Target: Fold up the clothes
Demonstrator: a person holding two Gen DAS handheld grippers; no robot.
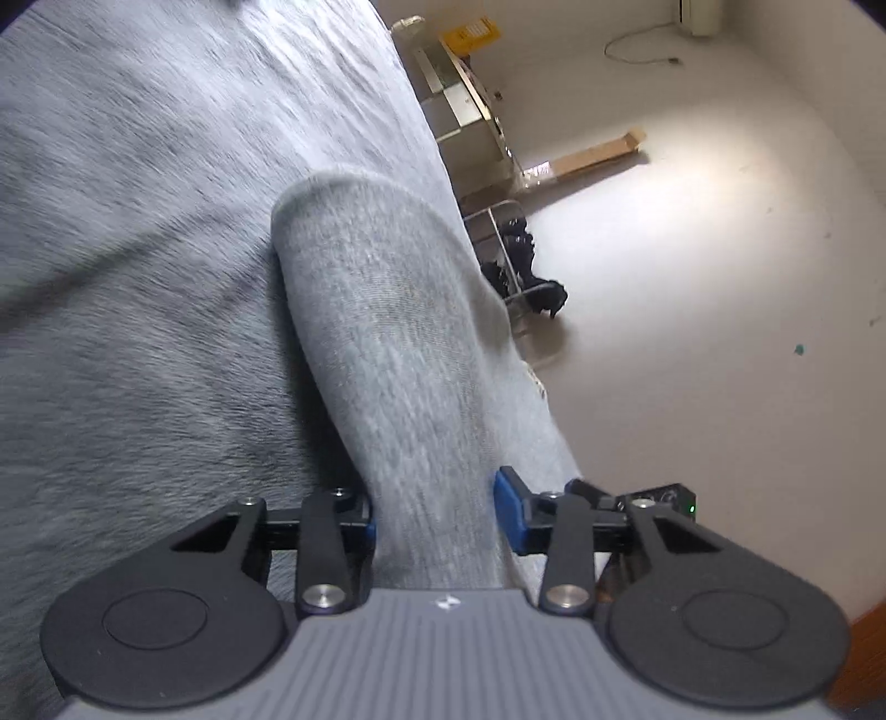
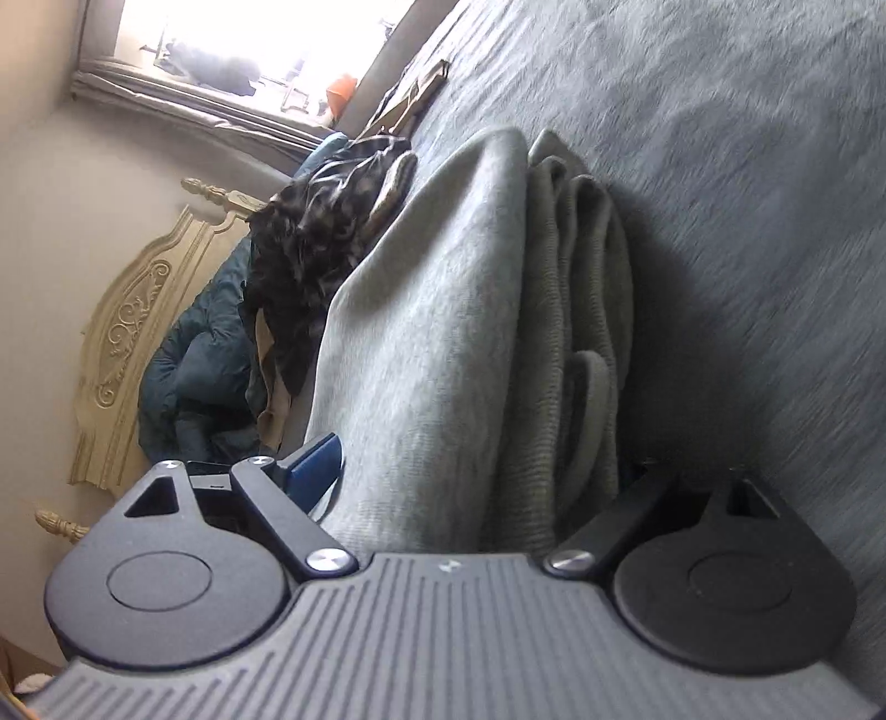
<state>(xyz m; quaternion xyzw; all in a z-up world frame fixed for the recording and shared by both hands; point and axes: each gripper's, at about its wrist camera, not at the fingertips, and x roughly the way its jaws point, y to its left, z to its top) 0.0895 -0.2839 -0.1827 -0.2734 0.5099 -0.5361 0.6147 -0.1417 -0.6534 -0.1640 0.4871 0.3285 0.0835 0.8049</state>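
In the left wrist view, a grey bedspread (image 1: 138,249) fills the left side. In the middle, a light grey folded garment (image 1: 387,332) runs lengthwise from the camera outward, ending in a rounded folded edge. The left gripper (image 1: 437,515) clamps it: its blue-padded fingers (image 1: 512,507) press against the cloth on both sides, jaws fairly wide because of the thick bundle. To the right, beyond the bed's edge, lies a pale floor (image 1: 692,277) with a wire rack (image 1: 498,249) holding dark items, a flat cardboard piece (image 1: 598,152) and a loose cable (image 1: 642,47).

In the right wrist view, a carved cream headboard (image 2: 133,332) stands at far left beneath a bright window (image 2: 249,39). Next come a dark teal quilt (image 2: 205,354) and a pile of dark patterned clothes (image 2: 321,221). In the middle, the same garment (image 2: 443,332) shows several stacked folds resting on the bedspread (image 2: 747,166). The right gripper (image 2: 470,476) holds the bundle, jaws spread wide around it; one blue finger pad (image 2: 313,459) touches the left side, while the other is hidden behind cloth.
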